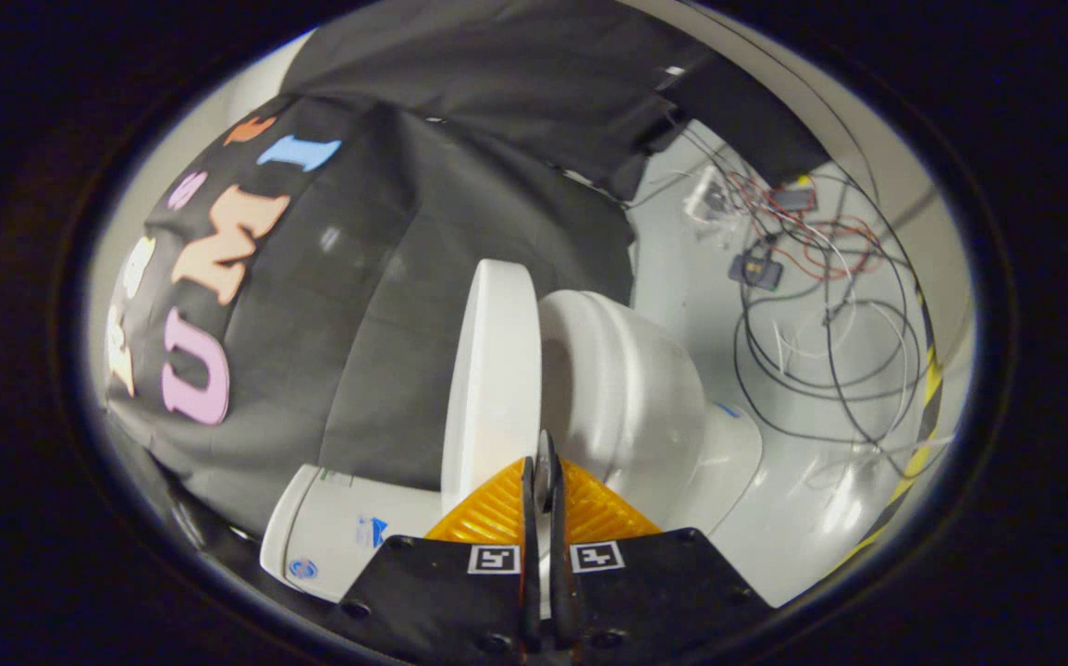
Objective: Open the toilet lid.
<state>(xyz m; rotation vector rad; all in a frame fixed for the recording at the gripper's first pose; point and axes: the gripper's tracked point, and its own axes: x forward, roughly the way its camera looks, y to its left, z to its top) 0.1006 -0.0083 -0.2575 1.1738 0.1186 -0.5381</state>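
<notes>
Black cloth wall backs the white toilet [626, 388], its lid [492, 370] raised, edge pinched between the closed gripper [543, 472] fingers.

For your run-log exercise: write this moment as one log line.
gripper: shut, at lid edge | toilet lid: raised, apart from bowl | cables: on floor beyond

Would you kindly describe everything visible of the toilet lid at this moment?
The toilet lid is a plain white, smooth, glossy slab, plastic by the look, with a rounded outline. It is seen nearly edge-on, lifted away from the bowl, with a gap between them. The gripper has its fingers nearly together right at the lid's near edge; whether they pinch it cannot be told. The tank lies alongside.
</notes>
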